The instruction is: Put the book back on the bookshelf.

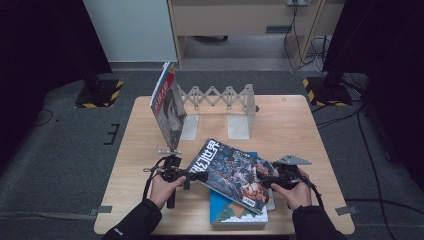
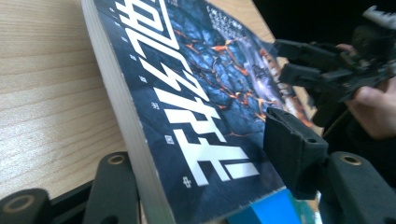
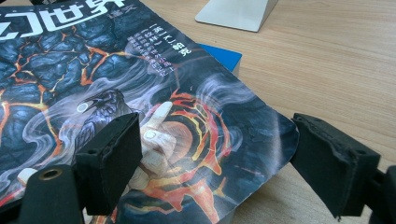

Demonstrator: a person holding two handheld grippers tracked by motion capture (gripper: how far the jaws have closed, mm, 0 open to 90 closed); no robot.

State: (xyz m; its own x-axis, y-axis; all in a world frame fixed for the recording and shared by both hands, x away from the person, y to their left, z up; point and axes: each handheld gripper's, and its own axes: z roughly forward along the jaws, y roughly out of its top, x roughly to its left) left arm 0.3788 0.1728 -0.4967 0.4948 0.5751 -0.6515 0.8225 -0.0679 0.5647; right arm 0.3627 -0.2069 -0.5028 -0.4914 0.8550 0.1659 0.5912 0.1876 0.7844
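**Two tools flanked the dark magazine**

The dark magazine lay slanted on top of a blue book near the front edge of the wooden surface. The left tool sat at the magazine's spine end, its jaws part open with the spine edge between them; whether the pads pressed on it could not be told. The right tool stood at the opposite corner, its jaws apart, one above the cover, the other off the curled corner, neither pad seen gripping. Farther back, another magazine stood tilted against a white folding rack. A hand held the left tool.
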